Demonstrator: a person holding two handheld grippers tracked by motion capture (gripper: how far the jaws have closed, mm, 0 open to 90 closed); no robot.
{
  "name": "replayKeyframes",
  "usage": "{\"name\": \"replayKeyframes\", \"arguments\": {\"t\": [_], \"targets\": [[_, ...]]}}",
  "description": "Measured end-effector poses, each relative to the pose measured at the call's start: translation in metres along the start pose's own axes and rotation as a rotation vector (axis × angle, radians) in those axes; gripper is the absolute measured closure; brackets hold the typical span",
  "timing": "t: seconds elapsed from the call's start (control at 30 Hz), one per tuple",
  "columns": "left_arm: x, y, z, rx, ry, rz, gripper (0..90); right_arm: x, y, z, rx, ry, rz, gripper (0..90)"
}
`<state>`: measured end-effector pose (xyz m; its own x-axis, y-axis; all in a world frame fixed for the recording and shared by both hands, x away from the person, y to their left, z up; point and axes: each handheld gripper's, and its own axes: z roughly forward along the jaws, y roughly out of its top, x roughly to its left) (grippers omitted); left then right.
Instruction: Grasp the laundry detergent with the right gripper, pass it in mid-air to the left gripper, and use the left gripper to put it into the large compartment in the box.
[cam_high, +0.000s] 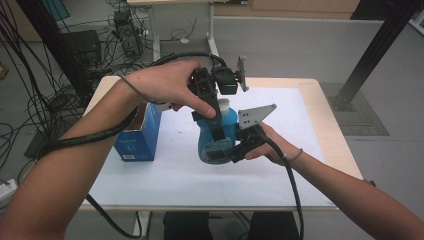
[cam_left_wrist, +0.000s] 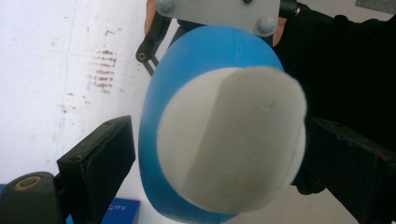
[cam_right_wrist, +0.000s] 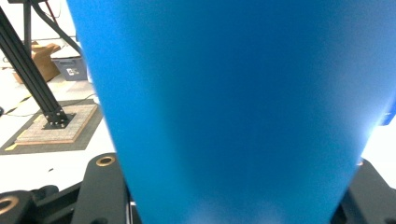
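Blue bottle (cam_high: 216, 137) clamped in right tongs (cam_high: 227, 152), white cap (cam_left_wrist: 232, 140) between left tongs (cam_high: 216, 112)

Blue bottle (cam_right_wrist: 233, 102) blurred, cut off top and bottom; white cap (cam_left_wrist: 231, 140) perhaps slightly blurred.

The bottle (cam_high: 216, 135) is standing upright near the middle of the table (cam_high: 310, 165), resting on the sheet (cam_high: 190, 177) that is covering most of the tabletop. The cap (cam_high: 223, 105) is sitting on top of the bottle. The box (cam_high: 137, 137) is standing on the sheet to the left of the bottle, near it but apart. The left gripper (cam_high: 216, 127) is hanging above the bottle, pointing down, its jaws lying either side of the cap. The right gripper (cam_high: 222, 154) is coming in from the right, its jaws lying against the lower body of the bottle.
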<state>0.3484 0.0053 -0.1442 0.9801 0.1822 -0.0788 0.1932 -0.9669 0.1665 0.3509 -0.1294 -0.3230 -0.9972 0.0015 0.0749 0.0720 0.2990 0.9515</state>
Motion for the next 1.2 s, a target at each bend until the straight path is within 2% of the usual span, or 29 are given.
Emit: {"name": "replayKeyframes", "arguments": {"t": [0.37,1.2], "targets": [[0.0021,-0.0009,0.0009,-0.001,0.000,-0.007,9.4,-0.0028,0.0017,-0.0043,-0.006,-0.016,-0.005,40.5],[0.0014,-0.0028,0.0015,-0.007,0.000,-0.010,9.4,-0.0011,0.0009,-0.0041,-0.002,-0.015,-0.010,40.5]]}}
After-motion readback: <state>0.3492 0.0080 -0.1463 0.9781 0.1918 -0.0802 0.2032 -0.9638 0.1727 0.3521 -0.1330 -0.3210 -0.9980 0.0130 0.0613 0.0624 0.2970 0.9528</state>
